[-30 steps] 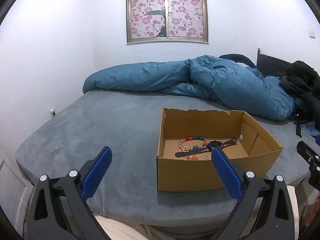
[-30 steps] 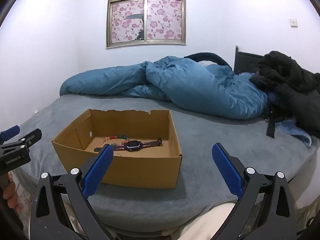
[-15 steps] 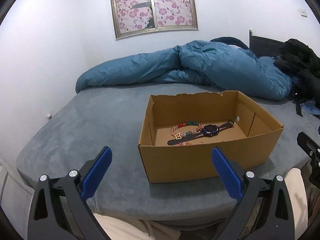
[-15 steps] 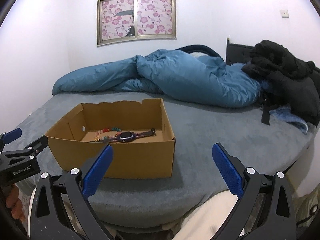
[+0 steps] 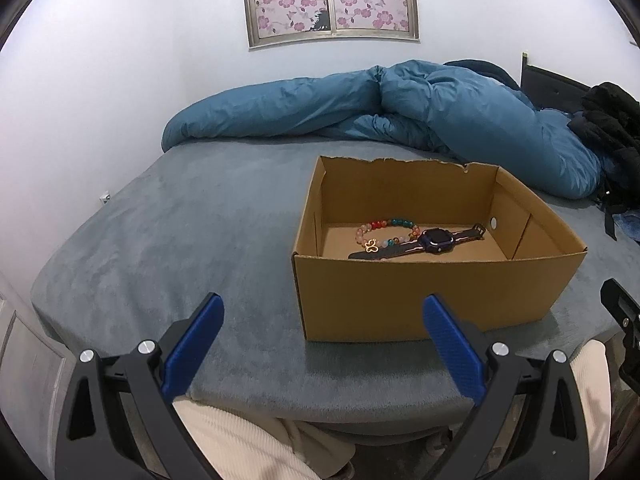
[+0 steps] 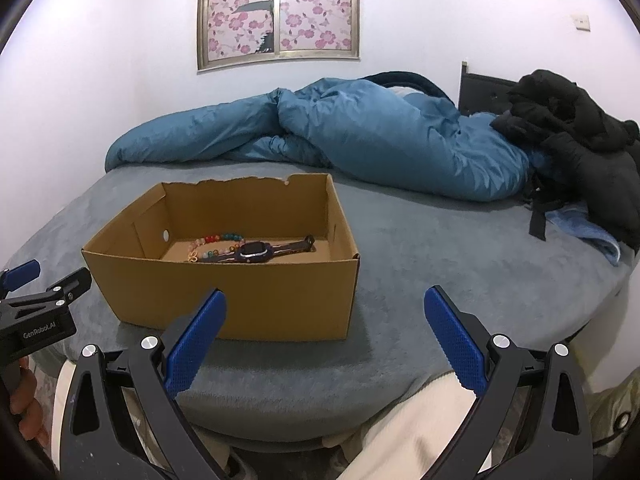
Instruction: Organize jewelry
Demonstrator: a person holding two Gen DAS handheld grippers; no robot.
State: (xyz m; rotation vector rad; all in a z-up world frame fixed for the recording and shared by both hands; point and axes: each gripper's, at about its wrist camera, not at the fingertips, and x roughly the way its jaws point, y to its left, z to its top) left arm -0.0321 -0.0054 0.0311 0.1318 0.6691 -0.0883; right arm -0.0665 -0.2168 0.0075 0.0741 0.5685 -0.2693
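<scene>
A: Where does the jewelry sit?

B: Inside the open cardboard box (image 5: 432,292) on the grey bed (image 5: 192,240). A beaded bracelet (image 5: 386,232) of pink, red, green and amber beads lies on the box floor toward the far left, with a small gold butterfly charm (image 5: 371,245) on its near side. A dark purple watch (image 5: 438,239) lies stretched across the floor, its strap running left to right and crossing the bracelet's right end — they touch there.

A: And the 2 tools?

B: Both are spread wide with nothing between the blue pads. The left tool (image 5: 323,322) hangs at the near edge of the bed, its right finger (image 5: 450,346) in front of the box's near wall; from this view I cannot tell whether it touches. The right tool (image 6: 325,318) hangs at the near edge too, its left finger (image 6: 196,338) overlapping the box's near wall, its right one over bare bedding to the right of the box.

A: Anything else on the bed?

B: A rumpled blue duvet (image 6: 360,136) along the far side, and a black jacket (image 6: 580,140) heaped at the far right. On the wall behind is a window (image 6: 278,12) with pink flower film. The person's cream trousers (image 6: 416,432) show below the tools.
</scene>
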